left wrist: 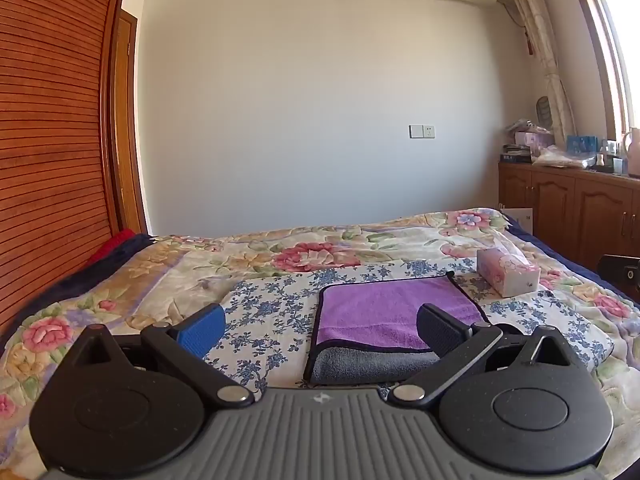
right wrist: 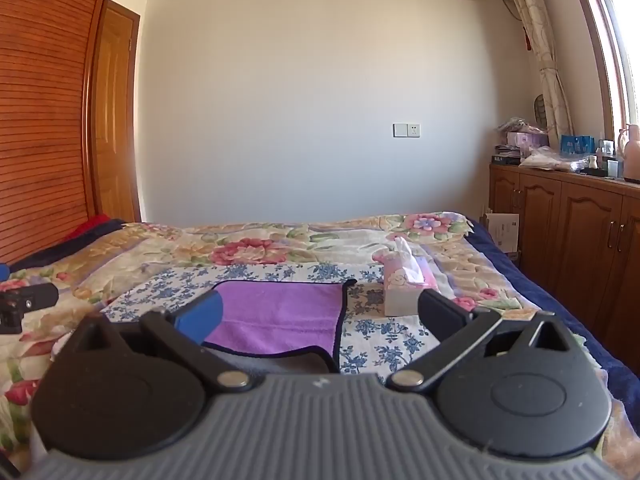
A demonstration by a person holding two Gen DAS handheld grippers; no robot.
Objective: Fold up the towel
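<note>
A purple towel (left wrist: 384,316) with dark trim lies folded on the blue-flowered cloth (left wrist: 276,308) on the bed, its grey underside (left wrist: 372,364) showing along the near edge. It also shows in the right wrist view (right wrist: 280,316). My left gripper (left wrist: 320,328) is open and empty, held above the bed just short of the towel's near left corner. My right gripper (right wrist: 318,318) is open and empty, held short of the towel's near right edge. Neither touches the towel.
A pink tissue box (left wrist: 508,276) stands on the bed just right of the towel, also in the right wrist view (right wrist: 404,286). Wooden cabinets (right wrist: 568,224) line the right side. A slatted wooden wardrobe (left wrist: 44,128) stands on the left. The other gripper's edge (right wrist: 24,304) shows at left.
</note>
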